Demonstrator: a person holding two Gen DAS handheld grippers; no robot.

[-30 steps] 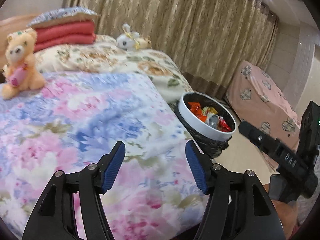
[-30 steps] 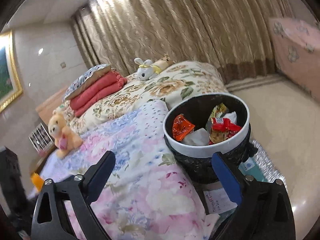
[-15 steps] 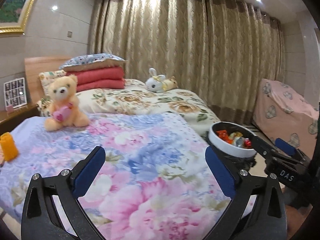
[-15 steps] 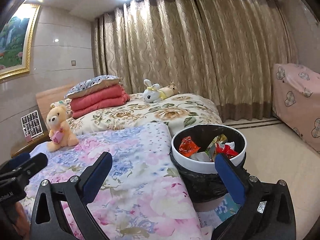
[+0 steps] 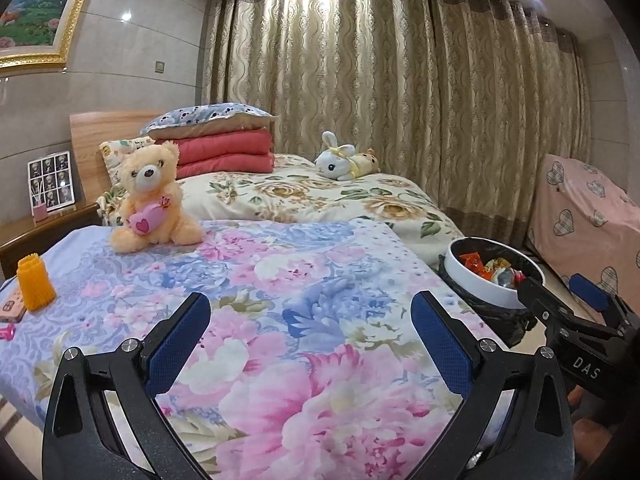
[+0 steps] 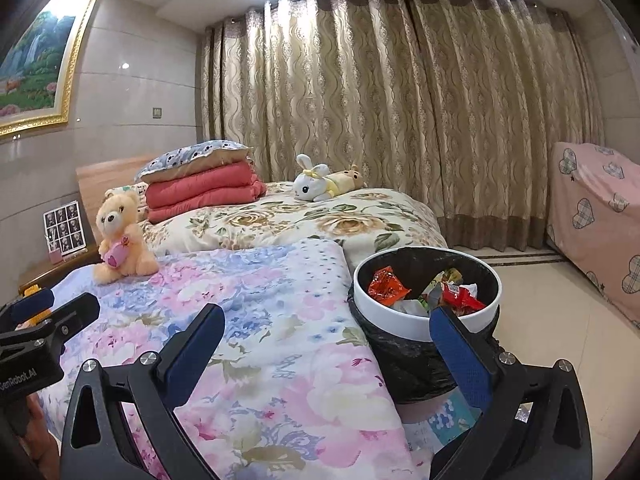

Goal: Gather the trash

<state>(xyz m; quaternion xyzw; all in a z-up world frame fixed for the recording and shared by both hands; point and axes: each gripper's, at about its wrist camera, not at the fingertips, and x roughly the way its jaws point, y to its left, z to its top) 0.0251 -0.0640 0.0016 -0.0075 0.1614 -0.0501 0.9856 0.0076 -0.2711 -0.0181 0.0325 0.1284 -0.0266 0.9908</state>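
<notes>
Left hand-held gripper (image 5: 310, 334), with black frame and ribbed blue pads, now stands with its jaws far apart and nothing between them; a second ago they were noticeably narrower. Its view has swung up from the quilt to take in the headboard and the gold-framed painting. The right hand-held gripper (image 6: 326, 346) is likewise spread wide and empty, and it has levelled out from a tilted view. Both hover over the near edge of the bed (image 5: 280, 280), whose soft quilt is printed with pink and blue flowers. The round white-rimmed trash bin (image 6: 424, 324), lined with a crinkled black plastic bag, stands on the glossy tiled floor against the bed's right edge, holding shiny red and orange wrappers (image 6: 386, 286). A fluffy peach teddy bear (image 5: 154, 200) sits near the bed's far left corner.
</notes>
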